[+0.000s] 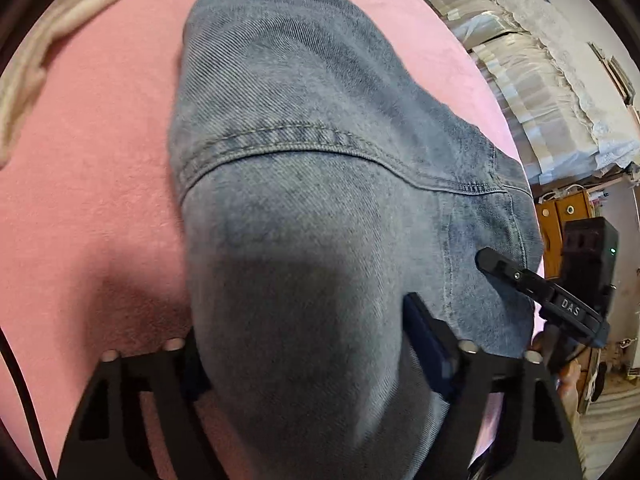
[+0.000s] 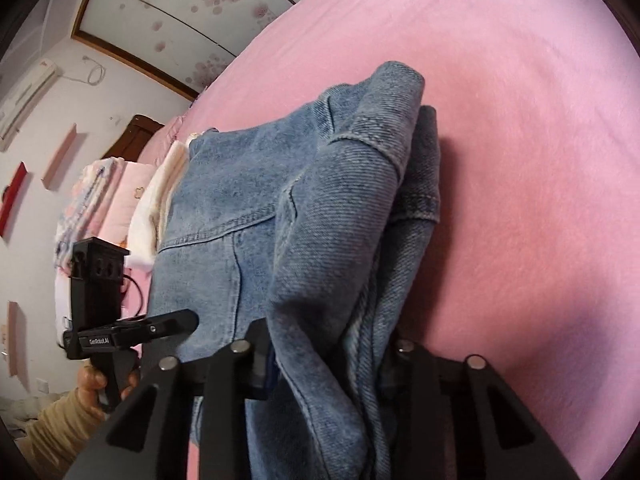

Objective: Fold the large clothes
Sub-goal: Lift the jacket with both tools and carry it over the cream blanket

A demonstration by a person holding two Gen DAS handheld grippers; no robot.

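A blue denim jacket (image 1: 320, 160) lies on the pink bed sheet (image 1: 88, 200), partly folded. My left gripper (image 1: 304, 352) is shut on a thick fold of the denim, which bulges up between its jaws and hides the fingertips. My right gripper (image 2: 324, 364) is shut on the bunched near edge of the same jacket (image 2: 304, 208), the cloth draping over and between its jaws. The right gripper shows in the left wrist view (image 1: 532, 284) at the jacket's right edge. The left gripper shows in the right wrist view (image 2: 132, 332) at the jacket's left edge.
A cream-white garment (image 1: 48, 40) lies on the sheet at the far left and shows beyond the jacket (image 2: 160, 200). Folded bedding (image 1: 540, 80) is stacked past the bed's right edge. Pillows (image 2: 100, 200) lie at the bed's head. A wooden cabinet (image 1: 560, 216) stands beside the bed.
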